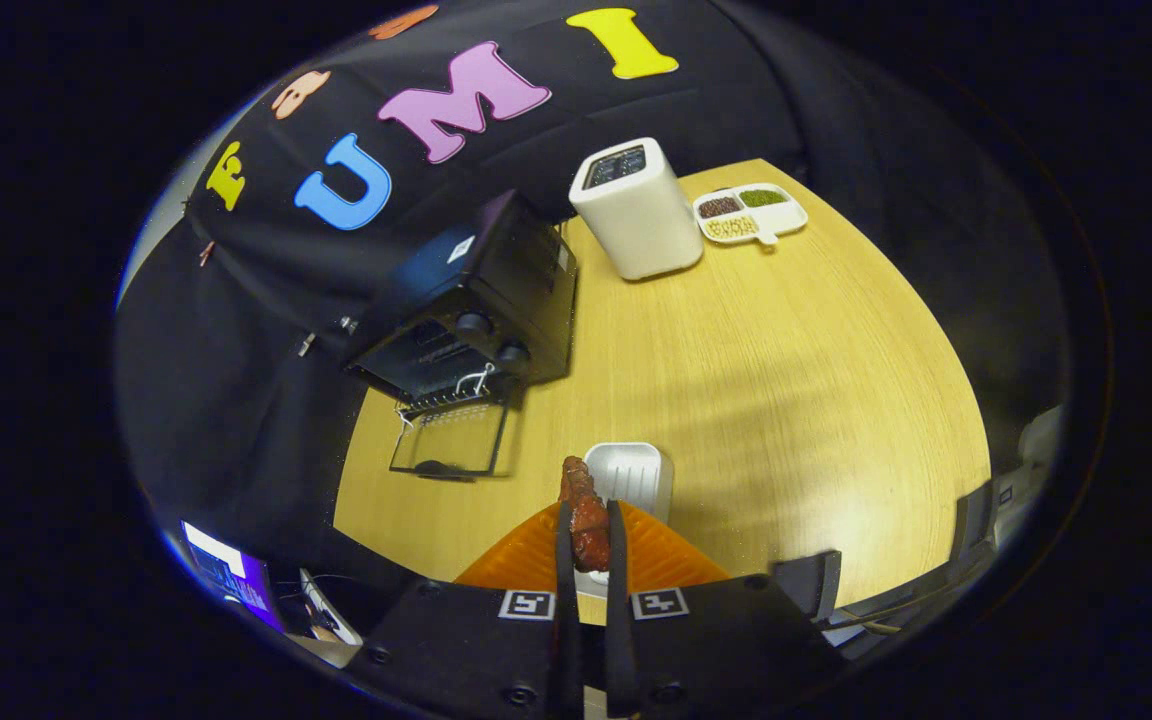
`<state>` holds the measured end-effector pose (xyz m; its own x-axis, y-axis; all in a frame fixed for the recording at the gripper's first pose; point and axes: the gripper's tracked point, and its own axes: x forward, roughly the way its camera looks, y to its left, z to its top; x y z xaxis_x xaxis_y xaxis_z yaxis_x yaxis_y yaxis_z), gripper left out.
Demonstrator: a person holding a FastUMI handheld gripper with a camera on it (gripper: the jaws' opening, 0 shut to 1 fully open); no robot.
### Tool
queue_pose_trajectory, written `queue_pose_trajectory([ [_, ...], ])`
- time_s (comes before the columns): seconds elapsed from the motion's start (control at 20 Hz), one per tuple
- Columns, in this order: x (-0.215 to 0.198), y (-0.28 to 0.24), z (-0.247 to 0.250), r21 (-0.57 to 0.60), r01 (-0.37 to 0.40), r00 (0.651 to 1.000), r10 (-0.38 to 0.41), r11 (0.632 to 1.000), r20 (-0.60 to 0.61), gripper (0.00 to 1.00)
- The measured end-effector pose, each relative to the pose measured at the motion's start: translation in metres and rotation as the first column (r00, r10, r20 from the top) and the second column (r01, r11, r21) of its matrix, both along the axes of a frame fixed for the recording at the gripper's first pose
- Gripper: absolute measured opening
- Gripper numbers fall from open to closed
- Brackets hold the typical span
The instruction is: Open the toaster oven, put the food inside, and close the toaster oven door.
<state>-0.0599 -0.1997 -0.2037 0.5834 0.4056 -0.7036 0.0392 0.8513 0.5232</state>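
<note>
A: What stood on the wooden counter (736, 360)?
B: A black toaster oven (476, 310) with its glass door (451, 440) already dropped open, and an empty white tray (626, 472) just ahead of the tongs (590, 540).
A: And the food?
B: The tongs were nearly closed, gripping a reddish-brown piece of meat (584, 515) above the tray. Loading and shutting the door remained.
A: Anything else?
B: A white appliance (636, 210) beside a divided dish (748, 213) of grains.
</note>
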Motion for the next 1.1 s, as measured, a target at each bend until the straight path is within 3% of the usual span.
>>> queue_pose_trajectory([
  [0.3, 0.004, 0.062, 0.047, 0.063, 0.065, 0.997, -0.068, 0.996, 0.047, 0.13],
  [0.7, -0.019, 0.159, 0.066, 0.142, 0.154, 0.984, -0.165, 0.978, 0.070, 0.13],
  [1.1, 0.004, 0.244, 0.055, 0.313, 0.272, 0.944, -0.316, 0.910, 0.099, 0.13],
])
